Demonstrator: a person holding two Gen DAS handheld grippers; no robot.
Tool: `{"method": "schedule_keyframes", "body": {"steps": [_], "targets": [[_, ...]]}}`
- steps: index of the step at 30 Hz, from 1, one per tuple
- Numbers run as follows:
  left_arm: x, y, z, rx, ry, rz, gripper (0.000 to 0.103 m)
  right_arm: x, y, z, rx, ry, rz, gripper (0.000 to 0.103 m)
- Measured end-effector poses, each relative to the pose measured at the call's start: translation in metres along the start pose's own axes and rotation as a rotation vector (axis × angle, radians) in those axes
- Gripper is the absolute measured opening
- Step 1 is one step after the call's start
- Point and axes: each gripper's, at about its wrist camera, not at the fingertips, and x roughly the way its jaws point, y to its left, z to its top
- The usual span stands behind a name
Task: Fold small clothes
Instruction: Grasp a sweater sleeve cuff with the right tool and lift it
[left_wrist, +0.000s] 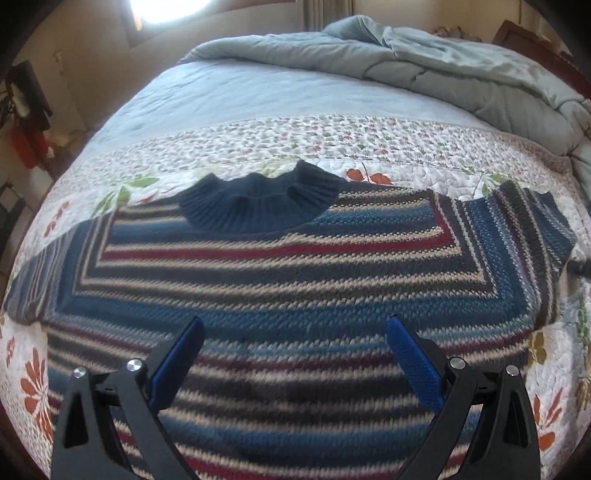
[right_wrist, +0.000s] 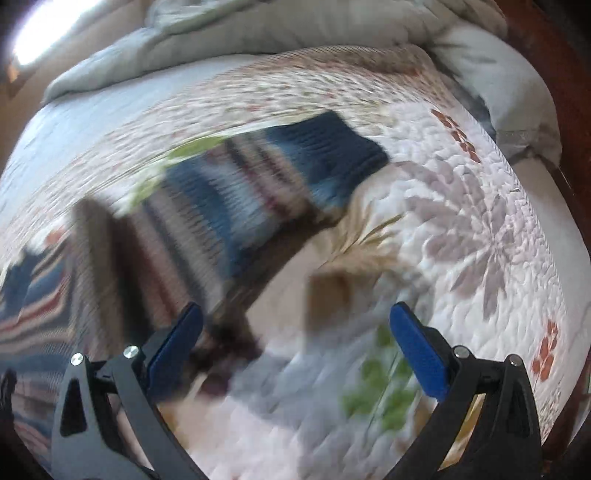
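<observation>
Left wrist view shows the striped sweater (left_wrist: 280, 280) spread flat on the floral quilt (left_wrist: 229, 147), its dark navy ribbed collar (left_wrist: 258, 206) pointing toward the far side of the bed. No brand, label or writing can be read anywhere on the knit or the bedding. The left gripper (left_wrist: 293, 332) hangs over the sweater's middle with its blue-padded jaws spread wide, holding nothing. The hem is cut off by the bottom of the frame, and one sleeve end runs past the edge. A rumpled grey comforter (left_wrist: 443, 62) is bunched at the far end.

Right wrist view is badly smeared — a sleeve (right_wrist: 258, 192) with a navy cuff lies on the quilt ahead. The right gripper (right_wrist: 295, 317) has its jaws spread apart, empty; whether the tips touch the fabric cannot be told.
</observation>
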Motion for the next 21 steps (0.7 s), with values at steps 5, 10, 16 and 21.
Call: {"method": "schedule_keyframes", "body": {"steps": [5, 10, 16, 21], "targets": [[0.011, -0.009, 0.007, 0.017, 0.011, -0.01, 0.1, 0.038, -0.004, 0.037, 0.012, 0.047, -0.011, 0.101], [0.022, 0.001, 0.014, -0.018, 0.039, -0.002, 0.1, 0.055, 0.013, 0.045, 0.01, 0.068, -0.003, 0.083], [0.037, 0.018, 0.026, -0.047, 0.066, 0.033, 0.1, 0.04, 0.028, 0.043, -0.03, 0.061, 0.136, 0.012], [0.021, 0.048, 0.018, -0.051, 0.047, 0.02, 0.1, -0.016, 0.035, 0.049, -0.015, -0.114, 0.079, 0.012]]}}
